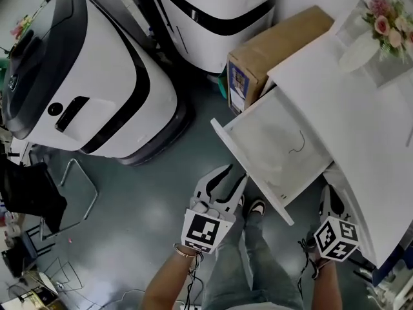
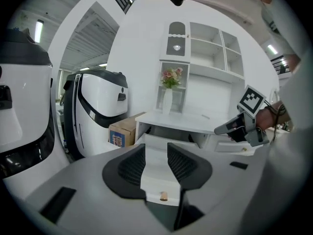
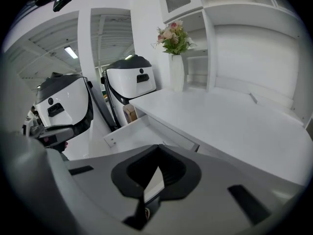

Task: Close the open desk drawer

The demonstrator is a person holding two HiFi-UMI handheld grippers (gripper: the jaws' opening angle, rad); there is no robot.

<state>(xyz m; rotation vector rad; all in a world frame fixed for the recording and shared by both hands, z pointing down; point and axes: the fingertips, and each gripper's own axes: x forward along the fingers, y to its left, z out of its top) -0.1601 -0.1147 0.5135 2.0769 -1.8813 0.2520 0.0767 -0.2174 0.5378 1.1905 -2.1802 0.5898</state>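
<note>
The white desk (image 1: pixel 361 121) fills the right of the head view, and its drawer (image 1: pixel 271 141) stands pulled out toward me. A thin dark wire (image 1: pixel 297 144) lies inside it. My left gripper (image 1: pixel 233 173) hangs just in front of the drawer's front panel, open with nothing between its fingers. In the left gripper view the left gripper (image 2: pixel 156 151) frames the drawer front (image 2: pixel 157 180) and its small knob (image 2: pixel 163 196). My right gripper (image 1: pixel 327 192) is low beside the drawer's right corner, under the desk edge. In its own view the right gripper (image 3: pixel 157 148) has its fingertips touching, holding nothing, with the drawer (image 3: pixel 134 133) beyond.
A cardboard box (image 1: pixel 271 57) stands on the floor against the desk, behind the drawer. Two large white machines (image 1: pixel 97 89) (image 1: pixel 213 11) crowd the left and back. A vase of flowers (image 1: pixel 381 24) sits on the desk. My feet (image 1: pixel 257 206) are below the drawer.
</note>
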